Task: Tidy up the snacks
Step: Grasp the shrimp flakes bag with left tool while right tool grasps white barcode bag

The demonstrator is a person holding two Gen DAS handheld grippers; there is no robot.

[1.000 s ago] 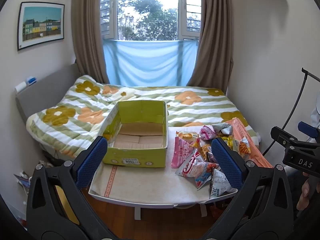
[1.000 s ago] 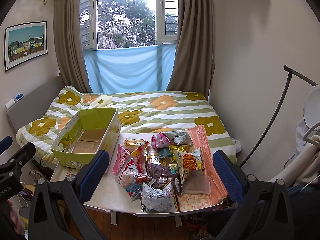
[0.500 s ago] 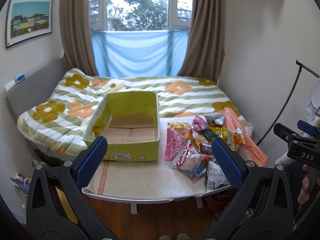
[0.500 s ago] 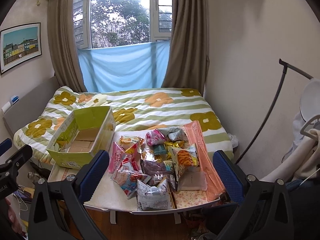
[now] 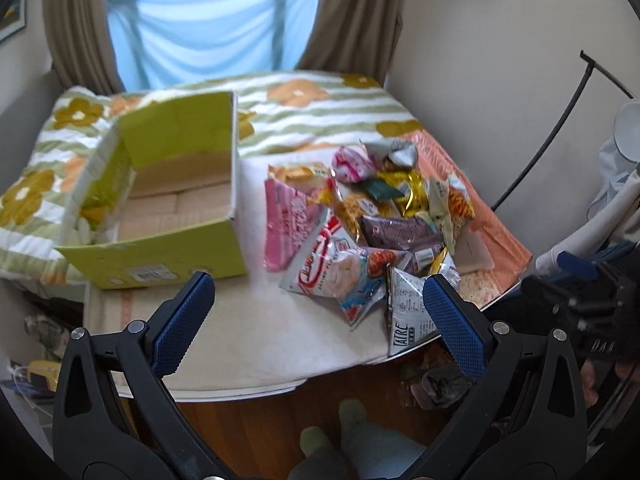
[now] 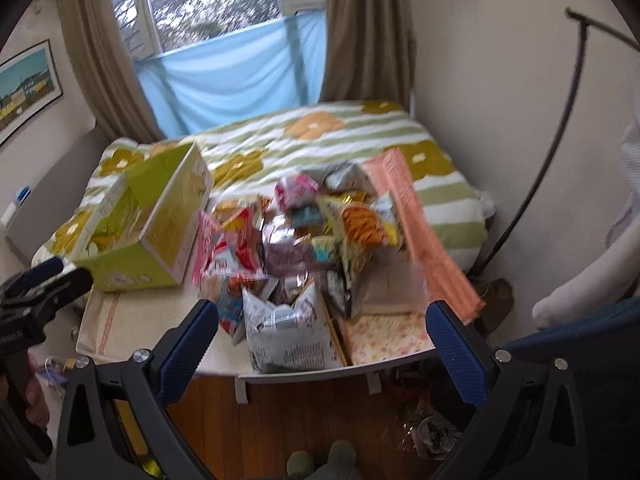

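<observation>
snacks (image 5: 372,232) heaped beside green box (image 5: 160,196).

A home bedroom: a flower-patterned bed (image 5: 328,120) under a curtained window (image 6: 208,4), framed picture (image 6: 24,84) on the wall.

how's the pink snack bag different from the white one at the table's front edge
The flat pink snack bag lies beside the green cardboard box, away from the edge. The puffy white snack bag with black print sits at the table's front edge, nearer the right gripper. Both lie on the table, ungrasped.
</observation>
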